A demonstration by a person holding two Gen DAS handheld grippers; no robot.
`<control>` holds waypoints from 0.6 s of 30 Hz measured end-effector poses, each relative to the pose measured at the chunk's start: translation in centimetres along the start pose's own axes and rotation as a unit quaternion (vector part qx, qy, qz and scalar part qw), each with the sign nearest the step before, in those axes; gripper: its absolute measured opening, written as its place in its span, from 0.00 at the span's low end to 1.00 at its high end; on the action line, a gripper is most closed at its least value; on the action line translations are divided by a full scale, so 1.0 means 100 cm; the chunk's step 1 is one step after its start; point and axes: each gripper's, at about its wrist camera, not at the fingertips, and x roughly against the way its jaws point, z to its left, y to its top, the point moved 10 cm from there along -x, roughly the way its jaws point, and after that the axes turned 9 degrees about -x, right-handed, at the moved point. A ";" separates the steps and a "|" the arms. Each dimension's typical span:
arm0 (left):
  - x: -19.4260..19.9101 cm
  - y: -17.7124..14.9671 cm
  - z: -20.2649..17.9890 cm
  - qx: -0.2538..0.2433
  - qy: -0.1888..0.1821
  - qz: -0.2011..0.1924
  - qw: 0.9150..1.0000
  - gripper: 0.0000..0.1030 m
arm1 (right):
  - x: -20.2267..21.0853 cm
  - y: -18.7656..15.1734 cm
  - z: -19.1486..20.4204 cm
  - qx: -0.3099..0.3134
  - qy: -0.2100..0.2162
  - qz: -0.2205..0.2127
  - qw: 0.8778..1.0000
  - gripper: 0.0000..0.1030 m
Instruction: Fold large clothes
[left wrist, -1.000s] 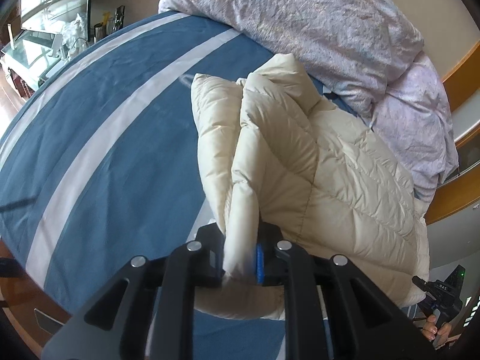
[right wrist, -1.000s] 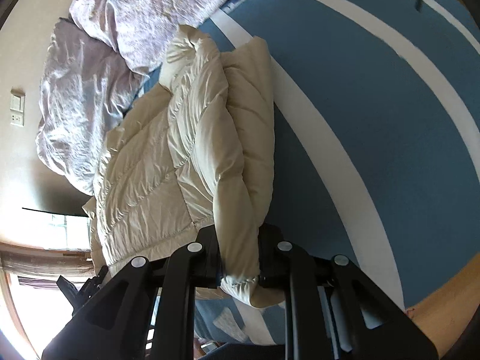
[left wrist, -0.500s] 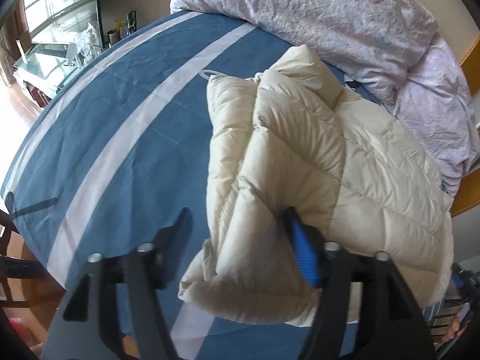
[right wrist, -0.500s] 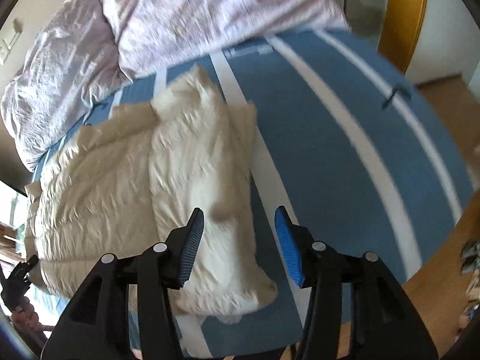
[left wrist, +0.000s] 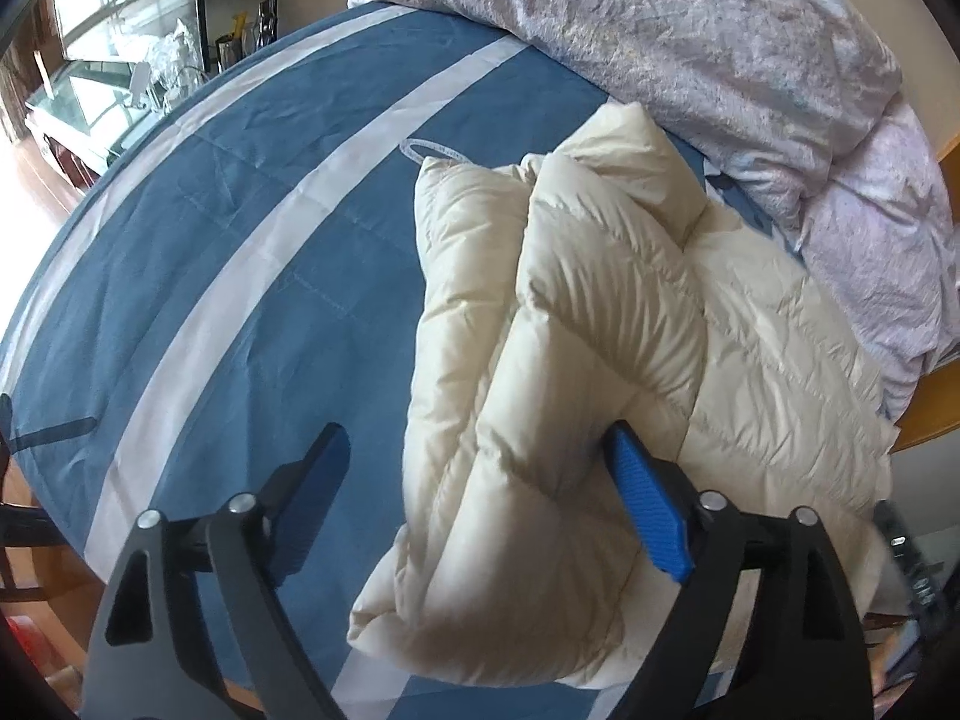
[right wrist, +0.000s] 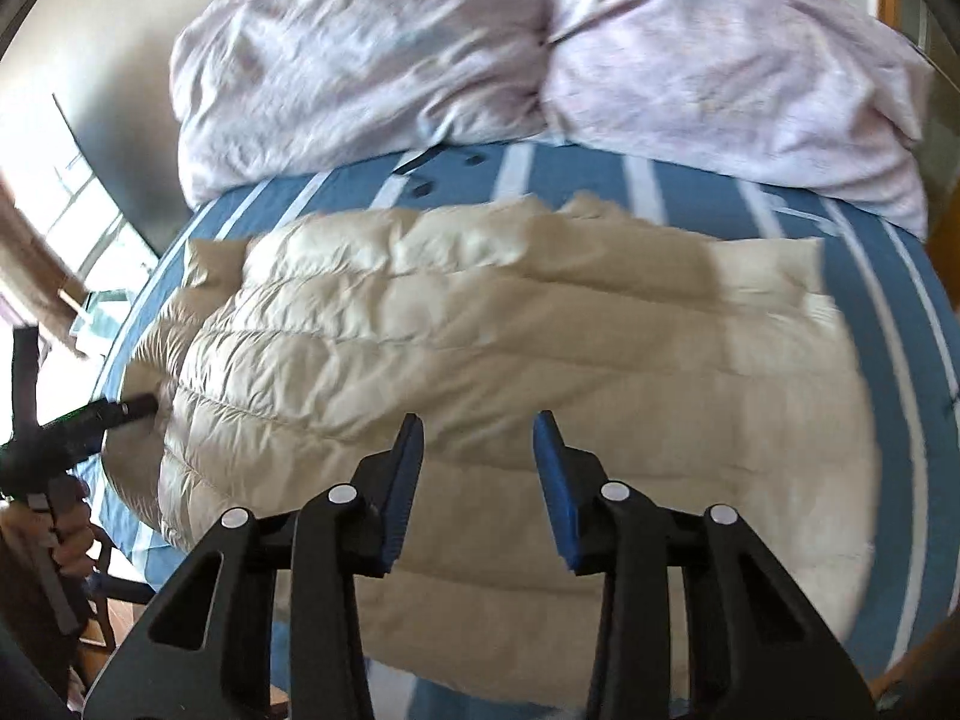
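Observation:
A cream puffer jacket [left wrist: 630, 324] lies partly folded on the blue, white-striped bed sheet [left wrist: 210, 252], one side doubled over the body. My left gripper [left wrist: 480, 480] hangs over the near end of that fold. Its jaws are opening wide, and the fold lies loose between them beside the right pad [left wrist: 645, 510]. In the right wrist view the jacket [right wrist: 480, 324] spreads across the sheet [right wrist: 894, 324]. My right gripper [right wrist: 478, 426] hovers above it with its jaws closing on nothing. The left gripper [right wrist: 120, 411] shows at the jacket's left end, held by a hand [right wrist: 66, 540].
A crumpled lilac duvet [left wrist: 720, 48] [right wrist: 540, 60] is heaped along the far side of the bed, touching the jacket's top. A wooden bed frame [left wrist: 936, 408] shows at the right. A glass table with bottles [left wrist: 150, 78] stands beyond the bed's left edge.
Both grippers were shut on the jacket's folded edge and have let it go. The left jaws spread wide. The right gripper swung away and rolled, and now faces the jacket from its side.

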 end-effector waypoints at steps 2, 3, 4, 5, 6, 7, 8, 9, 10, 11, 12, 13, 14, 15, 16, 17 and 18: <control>0.000 0.005 0.002 0.009 -0.008 -0.001 1.000 0.90 | -0.008 0.000 0.006 0.009 -0.002 0.003 1.000 0.39; 0.000 0.008 0.003 0.012 -0.011 -0.002 1.000 0.91 | -0.015 -0.002 0.009 0.015 -0.008 0.009 1.000 0.38; 0.000 0.013 0.004 0.015 -0.014 -0.002 1.000 0.92 | -0.021 -0.006 0.010 0.019 -0.013 0.017 1.000 0.38; 0.000 0.016 0.005 0.018 -0.015 -0.002 1.000 0.92 | -0.026 -0.010 0.009 0.022 -0.017 0.025 0.999 0.38; 0.000 0.020 0.006 0.020 -0.016 -0.002 1.000 0.93 | -0.029 -0.013 0.008 0.024 -0.021 0.030 0.999 0.39; -0.001 0.023 0.008 0.023 -0.017 -0.002 1.000 0.93 | -0.033 -0.016 0.006 0.024 -0.023 0.034 0.999 0.39; -0.002 0.028 0.010 0.027 -0.016 -0.001 1.000 0.93 | -0.038 -0.019 0.005 0.024 -0.024 0.039 0.999 0.39; -0.003 0.032 0.012 0.030 -0.016 0.000 0.999 0.93 | -0.040 -0.021 0.005 0.023 -0.025 0.042 0.999 0.39; -0.004 0.035 0.013 0.033 -0.017 0.002 0.999 0.93 | -0.044 -0.023 0.004 0.022 -0.026 0.046 0.998 0.39; -0.007 0.039 0.014 0.036 -0.018 0.006 0.999 0.93 | -0.046 -0.024 0.005 0.021 -0.026 0.049 0.998 0.39; -0.009 0.042 0.015 0.037 -0.020 0.009 0.999 0.93 | -0.049 -0.026 0.005 0.020 -0.027 0.052 0.998 0.39; -0.012 0.045 0.014 0.036 -0.021 0.014 0.999 0.93 | -0.051 -0.027 0.005 0.021 -0.027 0.054 0.998 0.39; -0.015 0.046 0.013 0.034 -0.021 0.018 0.999 0.93 | -0.052 -0.029 0.005 0.020 -0.028 0.055 0.998 0.39; -0.018 0.047 0.012 0.030 -0.020 0.022 0.999 0.93 | -0.052 -0.030 0.005 0.019 -0.028 0.056 0.998 0.39; -0.021 0.048 0.010 0.026 -0.019 0.025 0.999 0.93 | -0.053 -0.031 0.005 0.017 -0.028 0.057 0.998 0.39; -0.022 0.048 0.009 0.023 -0.018 0.027 0.999 0.93 | -0.054 -0.032 0.005 0.015 -0.027 0.057 0.998 0.39; -0.025 0.048 0.008 0.020 -0.017 0.029 0.999 0.93 | -0.054 -0.032 0.005 0.014 -0.027 0.058 0.998 0.39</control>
